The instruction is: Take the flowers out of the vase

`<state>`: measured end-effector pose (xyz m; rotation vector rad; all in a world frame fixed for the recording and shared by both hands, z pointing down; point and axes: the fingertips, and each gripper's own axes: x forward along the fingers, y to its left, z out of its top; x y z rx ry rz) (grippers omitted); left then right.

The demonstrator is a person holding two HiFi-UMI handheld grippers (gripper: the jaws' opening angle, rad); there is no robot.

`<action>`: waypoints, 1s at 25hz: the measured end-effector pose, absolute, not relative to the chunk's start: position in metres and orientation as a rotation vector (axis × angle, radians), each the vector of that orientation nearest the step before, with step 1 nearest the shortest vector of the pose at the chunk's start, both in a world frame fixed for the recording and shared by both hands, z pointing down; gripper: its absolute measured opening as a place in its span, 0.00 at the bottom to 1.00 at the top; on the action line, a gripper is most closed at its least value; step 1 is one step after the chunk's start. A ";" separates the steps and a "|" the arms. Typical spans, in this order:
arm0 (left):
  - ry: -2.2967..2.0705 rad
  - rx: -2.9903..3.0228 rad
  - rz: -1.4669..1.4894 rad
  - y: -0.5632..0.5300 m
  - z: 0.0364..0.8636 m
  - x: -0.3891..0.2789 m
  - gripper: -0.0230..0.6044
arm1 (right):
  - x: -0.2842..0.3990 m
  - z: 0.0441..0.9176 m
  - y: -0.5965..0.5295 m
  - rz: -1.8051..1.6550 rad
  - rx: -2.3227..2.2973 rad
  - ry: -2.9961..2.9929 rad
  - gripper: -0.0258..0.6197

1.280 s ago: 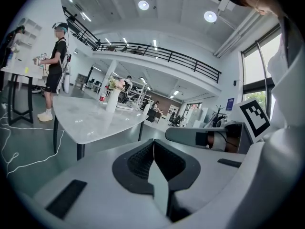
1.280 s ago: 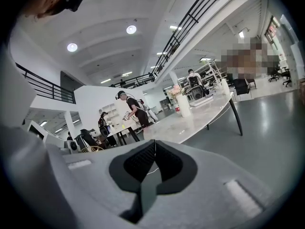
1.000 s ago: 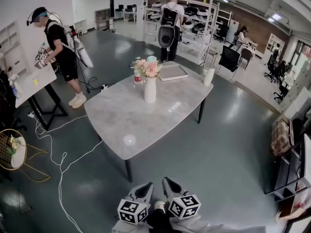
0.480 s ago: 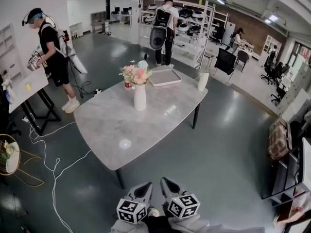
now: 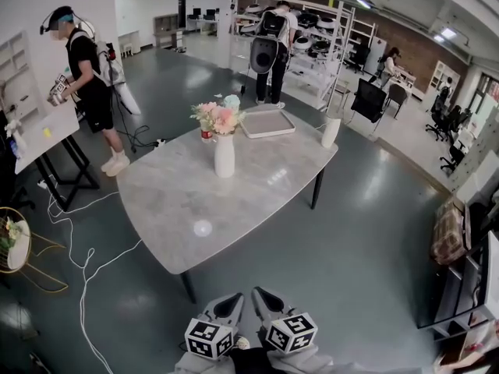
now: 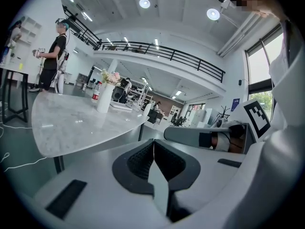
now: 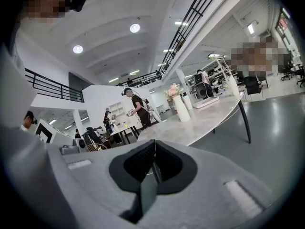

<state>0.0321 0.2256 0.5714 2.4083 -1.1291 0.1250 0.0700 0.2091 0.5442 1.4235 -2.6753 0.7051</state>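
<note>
Approach is the only change so far: the person stands a little closer to the grey marble-look table with rounded corners (image 5: 234, 224), whose near edge sits lower in the head view than it did a second ago. The tall white ceramic vase (image 5: 224, 156) also lies further left in that view, though it has hardly shifted over the last half second, so the walk seems to be slowing. The vase stands upright towards the far side of the tabletop with the bunch of pink and pale flowers (image 5: 218, 117) in its neck, untouched. A small red can (image 5: 206, 135) stands just behind it and a flat grey tray (image 5: 267, 123) lies near it, to the right. The left gripper (image 5: 234, 299) and the right gripper (image 5: 258, 293) hang low at the bottom edge as before, well apart from the vase. Each has its jaws pressed together on nothing, and both point towards the table. Judging from this, the task has not begun: the person still has to close the remaining gap, and the jaws must part before either can take a stem.
</note>
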 end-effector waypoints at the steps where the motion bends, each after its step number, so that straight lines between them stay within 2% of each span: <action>1: -1.129 2.405 0.128 0.225 0.572 0.032 0.04 | 0.070 0.545 0.210 0.707 1.416 -2.676 0.04; 25: -1.074 2.431 0.151 0.217 0.573 0.052 0.04 | 0.093 0.552 0.207 0.740 1.485 -2.622 0.04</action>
